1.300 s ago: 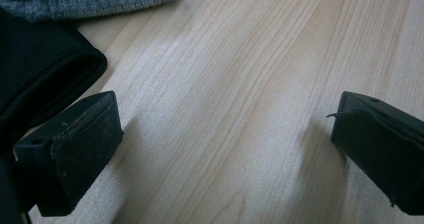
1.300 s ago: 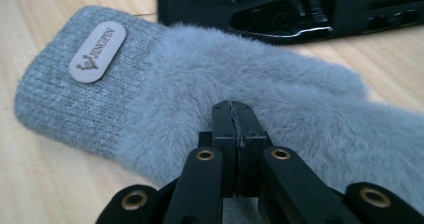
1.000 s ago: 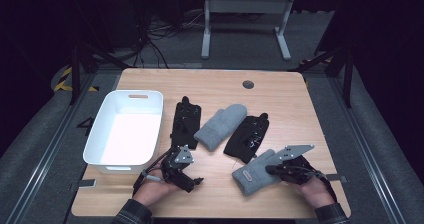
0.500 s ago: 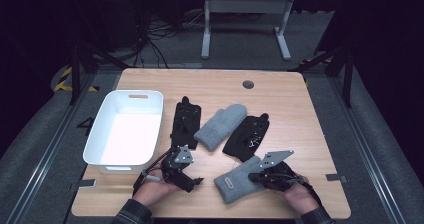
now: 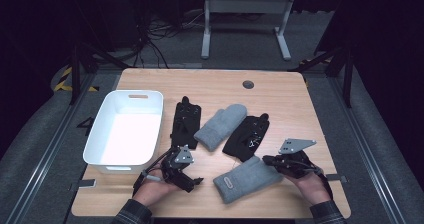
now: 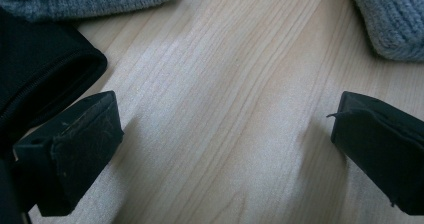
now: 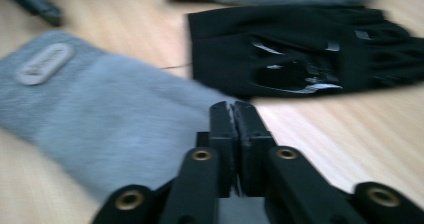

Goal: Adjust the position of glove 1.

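One grey knit mitten [image 5: 247, 179], seemingly label-patched, lies flat.

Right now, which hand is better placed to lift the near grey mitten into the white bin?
Right. The right gripper is already at the near grey mitten fingertip end, jaws pinched together there. The left gripper rests open over bare table.
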### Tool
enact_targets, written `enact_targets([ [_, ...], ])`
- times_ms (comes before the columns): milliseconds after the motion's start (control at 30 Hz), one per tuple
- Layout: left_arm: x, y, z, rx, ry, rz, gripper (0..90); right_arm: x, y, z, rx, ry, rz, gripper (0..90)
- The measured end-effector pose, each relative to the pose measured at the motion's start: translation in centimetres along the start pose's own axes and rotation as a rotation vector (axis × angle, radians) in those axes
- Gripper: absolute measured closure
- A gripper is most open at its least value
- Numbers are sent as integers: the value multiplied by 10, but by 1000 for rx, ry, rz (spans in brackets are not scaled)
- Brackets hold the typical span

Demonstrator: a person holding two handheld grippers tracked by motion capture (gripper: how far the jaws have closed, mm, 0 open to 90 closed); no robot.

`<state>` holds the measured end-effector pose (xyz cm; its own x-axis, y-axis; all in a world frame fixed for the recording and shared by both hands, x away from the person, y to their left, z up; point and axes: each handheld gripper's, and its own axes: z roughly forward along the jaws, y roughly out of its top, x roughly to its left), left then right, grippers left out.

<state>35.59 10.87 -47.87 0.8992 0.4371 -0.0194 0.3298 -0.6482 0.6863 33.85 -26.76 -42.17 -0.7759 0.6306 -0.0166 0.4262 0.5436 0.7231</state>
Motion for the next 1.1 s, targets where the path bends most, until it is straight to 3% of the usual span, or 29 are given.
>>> enact_targets([
  [167, 0, 0, 0, -3, 1, -3, 3, -26, -15, -10, -5, -91, 62, 758],
  [267, 0, 0, 1, -3, 0, -3, 3, -42, -28, -14, 3, -159, 113, 655],
  [467, 0, 1, 1, -3, 1, -4, 3, -60, -46, -13, 11, -234, 172, 473],
  [600, -1, 1, 1, -4, 5, -10, 1, -65, -53, -10, -1, -243, 197, 375],
  [767, -1, 1, 1, -3, 7, -12, 1, -68, -59, -4, 11, -250, 202, 335],
  [900, -2, 4, 1, 20, 13, -22, 6, -70, -63, -2, -11, -250, 214, 268],
  [1100, -2, 9, -3, 37, 4, -58, 111, -72, -65, 0, -20, -256, 222, 182],
])
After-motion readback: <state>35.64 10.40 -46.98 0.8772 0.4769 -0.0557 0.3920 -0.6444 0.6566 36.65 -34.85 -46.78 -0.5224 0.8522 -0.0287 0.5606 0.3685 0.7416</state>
